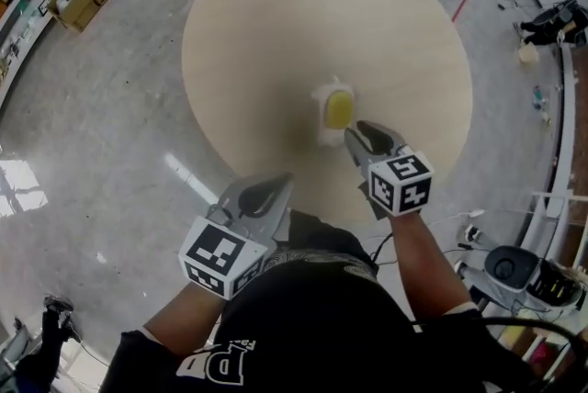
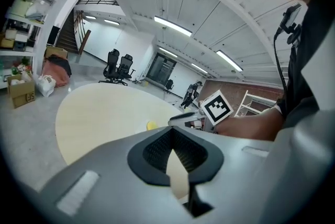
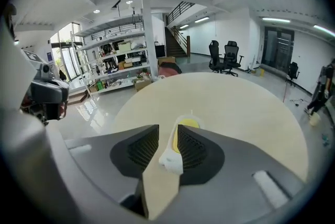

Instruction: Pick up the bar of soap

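We look down on a round pale wooden table (image 1: 276, 15) standing on a glossy grey floor (image 1: 110, 125). The bar of soap (image 1: 338, 109), yellow, lies near the table's middle on a small white holder (image 1: 329, 140), a little towards our side.

Our right gripper (image 1: 354, 132) reaches over the near part of the table, its tips just beside the holder's near edge. In the right gripper view its two dark ribbed pads (image 3: 142, 147) stand a narrow way apart; the soap and the white holder show through the gap just ahead, the white edge close to the right-hand pad. Nothing is pinched between them, and we cannot tell whether a tip touches the holder.

Our left gripper (image 1: 283, 185) hangs back at the table's near rim, well apart from the soap. In the left gripper view its jaws meet at the tips with nothing between them, and the soap is a small yellow spot far off on the table.

A cardboard box (image 1: 83, 1) sits on the floor by the shelves at upper left
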Tool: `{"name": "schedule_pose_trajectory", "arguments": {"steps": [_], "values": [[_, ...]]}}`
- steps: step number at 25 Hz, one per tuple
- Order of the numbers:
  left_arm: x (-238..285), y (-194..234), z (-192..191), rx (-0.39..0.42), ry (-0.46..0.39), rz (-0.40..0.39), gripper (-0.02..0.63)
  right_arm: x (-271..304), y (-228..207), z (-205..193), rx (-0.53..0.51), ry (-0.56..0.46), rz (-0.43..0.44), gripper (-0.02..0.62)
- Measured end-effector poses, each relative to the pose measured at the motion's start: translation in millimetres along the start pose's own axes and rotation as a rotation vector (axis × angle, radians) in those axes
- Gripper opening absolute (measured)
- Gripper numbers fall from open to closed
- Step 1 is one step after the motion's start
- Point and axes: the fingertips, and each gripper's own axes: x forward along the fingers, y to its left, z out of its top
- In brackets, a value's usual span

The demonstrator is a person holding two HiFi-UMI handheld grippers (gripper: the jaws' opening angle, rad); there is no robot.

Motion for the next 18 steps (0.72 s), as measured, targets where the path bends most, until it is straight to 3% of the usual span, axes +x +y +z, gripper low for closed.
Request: {"name": "schedule_pose_trajectory", "arguments": {"steps": [9,13,18], "values": [[27,13,14,-0.038,0.029,-0.009,0.008,60,-35,-8,0.067,0.113,-0.037,0.183],[31,11,8,-0.049,0.043,-0.004,0.008,73,-48,-16,0.133,0.119,-0.072,0.268],[26,17,-10,-0.046,0.047,0.006,0.008,93,-46,-31,0.138,0.114,-0.122,0.290]]}}
